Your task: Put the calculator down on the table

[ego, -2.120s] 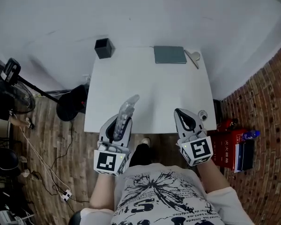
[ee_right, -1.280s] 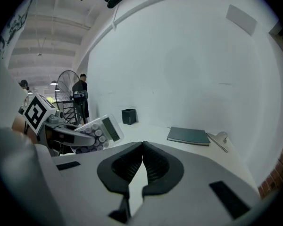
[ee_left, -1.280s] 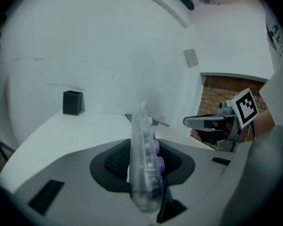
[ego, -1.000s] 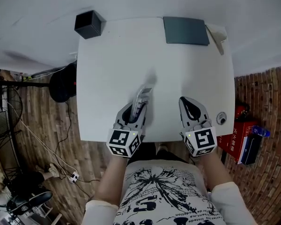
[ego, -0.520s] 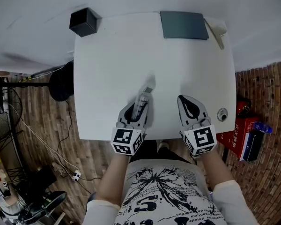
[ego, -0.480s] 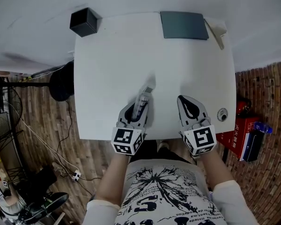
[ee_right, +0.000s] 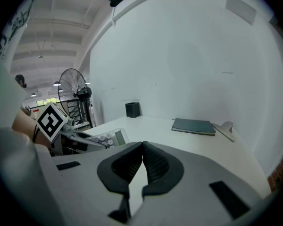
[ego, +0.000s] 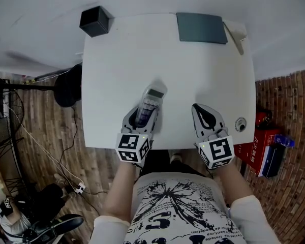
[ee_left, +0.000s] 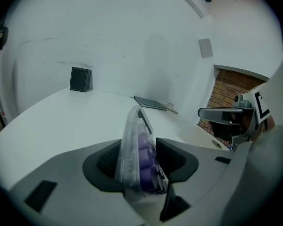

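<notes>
The calculator (ego: 149,103), grey with purple keys under a clear cover, lies tilted between the jaws of my left gripper (ego: 141,118) near the white table's (ego: 142,50) front edge. In the left gripper view the calculator (ee_left: 139,147) leans loosely in the gap of the left gripper (ee_left: 140,149), whose jaws are opening and stand wider than it. My right gripper (ego: 196,107) hovers over the table's front right part, shut with nothing in it, its pads meeting at the tips in the right gripper view (ee_right: 142,145). That view also shows the calculator (ee_right: 106,138) at the left.
A black box (ego: 94,20) stands at the table's far left corner. A dark notebook (ego: 201,27) and a metal clip (ego: 236,34) lie at the far right. A round grommet (ego: 240,124) sits by the right edge. A fan base (ego: 68,88) and a red box (ego: 256,149) are on the floor.
The left jaws have spread apart. The calculator, held on edge before, has tipped over so its face shows. The right gripper has stayed put.
</notes>
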The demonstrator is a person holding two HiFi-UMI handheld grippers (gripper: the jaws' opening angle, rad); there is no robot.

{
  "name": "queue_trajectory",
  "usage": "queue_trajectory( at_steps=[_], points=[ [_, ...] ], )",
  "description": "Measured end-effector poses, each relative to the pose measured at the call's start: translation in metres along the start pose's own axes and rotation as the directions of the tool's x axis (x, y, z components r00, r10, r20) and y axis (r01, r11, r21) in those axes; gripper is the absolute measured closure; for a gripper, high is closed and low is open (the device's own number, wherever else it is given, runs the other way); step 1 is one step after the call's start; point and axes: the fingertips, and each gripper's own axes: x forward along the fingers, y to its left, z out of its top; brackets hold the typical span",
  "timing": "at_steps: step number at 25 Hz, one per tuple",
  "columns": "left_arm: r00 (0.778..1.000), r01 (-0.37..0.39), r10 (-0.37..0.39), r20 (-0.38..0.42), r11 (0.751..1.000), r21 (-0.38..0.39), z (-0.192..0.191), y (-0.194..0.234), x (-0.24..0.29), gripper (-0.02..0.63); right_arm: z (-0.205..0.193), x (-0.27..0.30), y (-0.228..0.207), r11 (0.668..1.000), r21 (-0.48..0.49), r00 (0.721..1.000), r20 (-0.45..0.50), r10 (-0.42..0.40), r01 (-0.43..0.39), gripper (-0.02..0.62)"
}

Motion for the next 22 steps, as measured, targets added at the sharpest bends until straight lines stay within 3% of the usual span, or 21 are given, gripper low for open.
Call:
queue_trajectory(
  at_steps=[9,14,22],
  points=[
    [0.997,-0.052,0.056,-0.059,0.996,0.076,-0.011,0.016,-0.003,0.315,0.008,-0.005,0.008,0.998,-0.049,0.999,0.019,0.030,-0.029,0.580],
    [0.993,-0.079,0.088,-0.079,0.991,0.108,-0.010,0.021,-0.005,0.310,0.013,-0.009,0.010,0.997,-0.060,0.999,0.029,0.039,-0.037,0.580],
    [0.999,-0.043,0.044,0.000,0.983,0.176,0.032,-0.001,-0.024,0.307,0.033,-0.013,0.009,0.998,-0.049,0.998,0.063,0.031,-0.028,0.580]
  ],
)
